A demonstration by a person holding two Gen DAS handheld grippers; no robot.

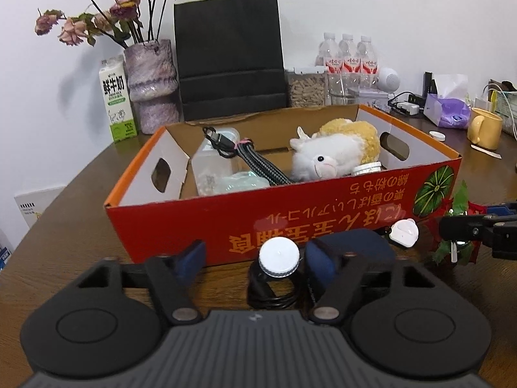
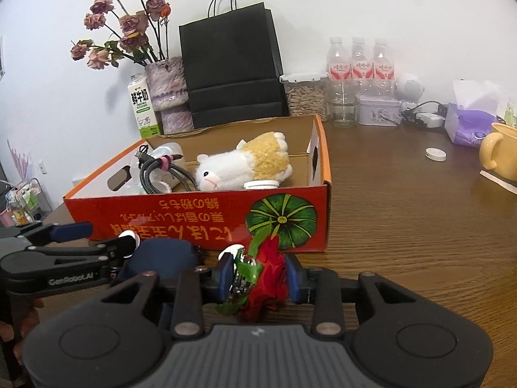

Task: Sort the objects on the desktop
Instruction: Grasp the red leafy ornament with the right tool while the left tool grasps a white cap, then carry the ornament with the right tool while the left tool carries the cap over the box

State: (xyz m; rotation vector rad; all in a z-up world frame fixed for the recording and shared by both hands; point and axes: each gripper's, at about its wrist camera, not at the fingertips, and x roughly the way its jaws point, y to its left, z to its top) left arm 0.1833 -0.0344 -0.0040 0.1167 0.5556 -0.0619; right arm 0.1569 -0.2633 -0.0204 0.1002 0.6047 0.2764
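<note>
Red artificial rose: I have it pinched between the pads of my right gripper, down at desk level just in front of the box's near wall; its green leaves and a shiny metal bit stick out on the left pad's side.
White-capped dark bottle: it stands between the fingers of my left gripper. The jaws are partly apart, with a clear gap on the left finger's side, so I judge it not yet gripped; whether the right pad touches it I cannot tell.
Dark blue soft item: lies on the desk just beside the bottle, against my left gripper's right finger; I cannot name it better.
White earbud case: on the desk near the box front, between the two grippers.
Orange cardboard box: already holds a plush sheep, a bundled braided cable, clear plastic containers and a small white-lidded jar.
Done so far: I judge the sort well under way, with several things boxed.
Left to do: rose, bottle, blue item and earbud case, all outside the box.
Farther out: a small white round lid and a yellow mug on the desk; whether they belong to the sort I cannot tell.
</note>
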